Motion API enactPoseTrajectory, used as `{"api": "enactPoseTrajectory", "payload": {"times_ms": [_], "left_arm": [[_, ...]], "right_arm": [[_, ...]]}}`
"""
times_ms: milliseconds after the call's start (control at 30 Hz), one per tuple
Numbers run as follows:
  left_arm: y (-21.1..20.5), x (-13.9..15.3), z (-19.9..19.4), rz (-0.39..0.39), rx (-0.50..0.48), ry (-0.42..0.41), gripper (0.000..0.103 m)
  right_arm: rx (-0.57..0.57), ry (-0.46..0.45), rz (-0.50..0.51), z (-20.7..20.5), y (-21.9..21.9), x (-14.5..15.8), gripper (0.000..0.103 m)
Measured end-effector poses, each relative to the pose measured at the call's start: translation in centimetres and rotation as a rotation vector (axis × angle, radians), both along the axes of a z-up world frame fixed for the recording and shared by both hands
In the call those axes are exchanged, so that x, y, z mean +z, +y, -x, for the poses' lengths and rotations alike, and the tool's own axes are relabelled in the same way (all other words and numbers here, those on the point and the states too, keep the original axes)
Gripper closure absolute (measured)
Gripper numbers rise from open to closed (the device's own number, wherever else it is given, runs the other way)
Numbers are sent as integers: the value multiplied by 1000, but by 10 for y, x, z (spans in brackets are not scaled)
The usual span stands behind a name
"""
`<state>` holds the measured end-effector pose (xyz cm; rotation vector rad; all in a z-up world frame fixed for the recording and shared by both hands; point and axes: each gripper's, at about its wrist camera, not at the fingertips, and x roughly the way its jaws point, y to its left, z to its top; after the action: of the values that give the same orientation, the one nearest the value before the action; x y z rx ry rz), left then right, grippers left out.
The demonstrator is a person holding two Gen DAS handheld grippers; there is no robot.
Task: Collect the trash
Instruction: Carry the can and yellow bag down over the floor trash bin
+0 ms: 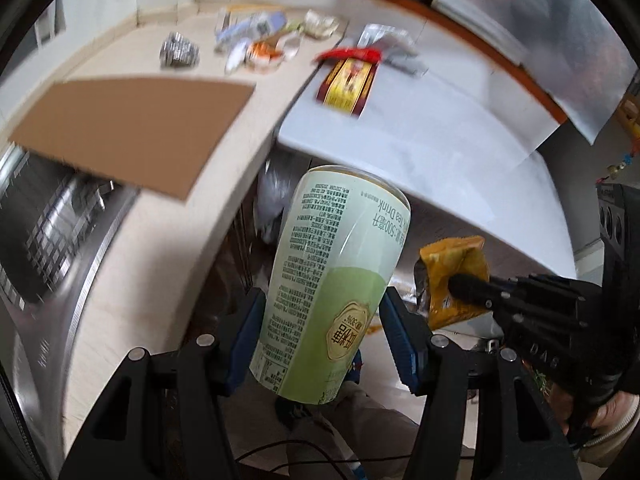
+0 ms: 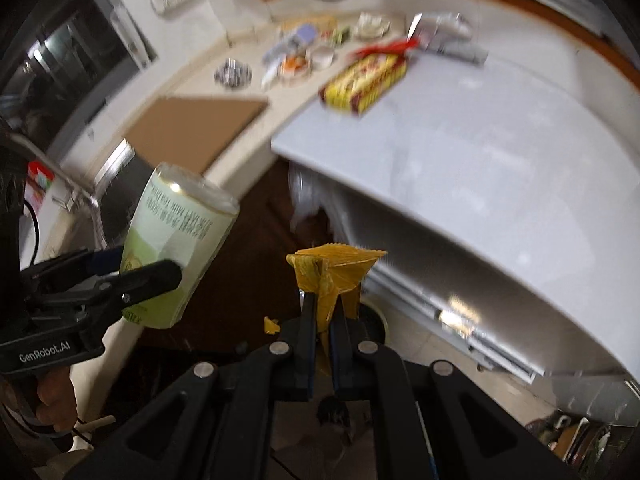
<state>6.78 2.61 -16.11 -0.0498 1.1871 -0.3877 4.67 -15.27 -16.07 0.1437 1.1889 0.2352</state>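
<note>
Trash is already in both grips: a pale green milk-tea can (image 1: 336, 280) sits clamped between the blue pads of the left hand-held gripper (image 1: 324, 332), tilted with its top leaning away from the camera, held out in the air past the table (image 1: 140, 248) edge, and a crumpled yellow wrapper (image 2: 334, 276) is pinched in the nearly closed jaws of the right hand-held gripper (image 2: 322, 344), just beside the can. More litter waits well apart on the table: a red-and-yellow snack packet (image 1: 348, 80) lying across the seam with a white surface (image 1: 440, 136), a silvery crumpled wad (image 1: 179, 50), a cluster of small wrappers (image 1: 260, 40) and a flat cardboard sheet (image 1: 132, 128). No bin shows clearly in either view, so the drop point is uncertain. The can is gripped low on its smooth round wall, so I judge a quick swing could let it rotate or slip out. The wrapper is thin and only held by a fold, and could tear loose or slide free if jerked.
</note>
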Motion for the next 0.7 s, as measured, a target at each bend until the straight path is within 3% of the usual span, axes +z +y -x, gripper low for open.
{"api": "enactPoseTrajectory", "payload": {"times_ms": [300,700], "left_arm": [[-18,-96,3,-74,7,93,46],[-30,-276,-13,-136,52,222,45]], "right_arm": [[24,91,-13,2,10,-80,98],[-1,196,-43,-29,2,-267,97]]}}
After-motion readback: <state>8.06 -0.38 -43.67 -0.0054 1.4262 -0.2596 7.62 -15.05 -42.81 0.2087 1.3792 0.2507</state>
